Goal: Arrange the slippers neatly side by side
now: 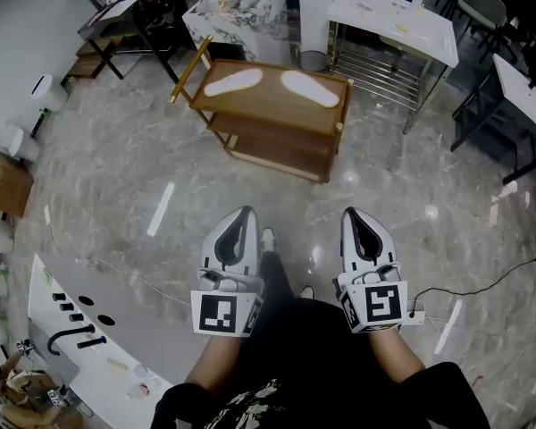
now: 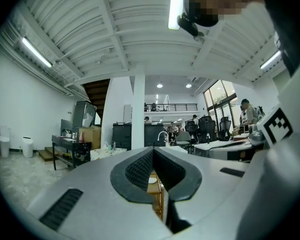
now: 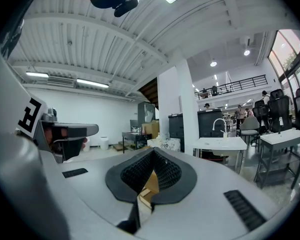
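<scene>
At the left of the head view, we hold the left gripper [image 1: 244,213] out level in front of us. Its own camera shows the ribbed pads [image 2: 140,168] pressed together with nothing between them, which suits an approach where we have nothing to carry yet.

Ahead of us, well apart from both tools, stands a low wooden rack [image 1: 270,120] on the marble floor [image 1: 116,177]. The two white slippers lie on its top shelf. The left slipper [image 1: 233,82] and the right slipper [image 1: 310,88] sit apart with a gap between them. They also slant in opposite ways, so they are not parallel and the arranging is, we judge, not yet begun. Lying flat and exposed on the top shelf, they should be easy to reach from above or from the front.

At the right, the right gripper [image 1: 353,213] mirrors the left one. It is also level, with its jaws closed and empty, and only a sliver of the rack's wood shows past the pads [image 3: 166,171]. We would have to open both before taking a slipper.
</scene>
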`<action>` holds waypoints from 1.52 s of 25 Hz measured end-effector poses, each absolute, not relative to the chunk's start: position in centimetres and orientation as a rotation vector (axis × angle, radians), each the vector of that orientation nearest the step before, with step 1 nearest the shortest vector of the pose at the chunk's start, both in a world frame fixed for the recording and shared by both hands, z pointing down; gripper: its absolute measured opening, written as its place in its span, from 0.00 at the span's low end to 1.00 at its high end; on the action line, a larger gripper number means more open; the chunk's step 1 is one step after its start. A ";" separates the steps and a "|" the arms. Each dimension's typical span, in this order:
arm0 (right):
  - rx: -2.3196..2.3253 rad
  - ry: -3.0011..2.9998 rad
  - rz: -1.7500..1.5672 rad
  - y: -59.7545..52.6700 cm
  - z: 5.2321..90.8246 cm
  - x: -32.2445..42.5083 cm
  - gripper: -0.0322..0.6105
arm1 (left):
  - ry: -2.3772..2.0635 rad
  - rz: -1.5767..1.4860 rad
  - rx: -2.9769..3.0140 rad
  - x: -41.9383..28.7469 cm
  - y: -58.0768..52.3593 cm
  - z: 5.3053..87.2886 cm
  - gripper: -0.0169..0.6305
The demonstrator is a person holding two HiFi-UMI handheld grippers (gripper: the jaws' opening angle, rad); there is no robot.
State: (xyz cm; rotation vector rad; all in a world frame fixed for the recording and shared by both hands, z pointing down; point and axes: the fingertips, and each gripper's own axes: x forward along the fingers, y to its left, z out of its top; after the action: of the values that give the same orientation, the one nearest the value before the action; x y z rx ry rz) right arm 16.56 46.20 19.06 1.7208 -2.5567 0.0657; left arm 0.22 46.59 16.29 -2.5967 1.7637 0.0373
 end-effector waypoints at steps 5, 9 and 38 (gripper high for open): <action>1.704 -2.558 0.049 44.7 19.2 16.2 0.03 | 1.784 0.076 -2.621 0.0 44.8 16.8 0.02; 1.713 -2.543 0.051 43.0 19.1 16.5 0.03 | 1.755 0.065 -2.622 0.4 42.9 16.4 0.02; 1.715 -2.462 0.106 24.9 19.9 8.5 0.03 | 1.781 -0.007 -2.671 -8.8 24.9 17.3 0.02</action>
State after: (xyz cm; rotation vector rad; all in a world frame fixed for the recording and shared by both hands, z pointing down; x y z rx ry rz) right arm 8.45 24.87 19.90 1.7148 -2.4623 0.1064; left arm -8.82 24.87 17.30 -2.6712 1.7809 -0.0074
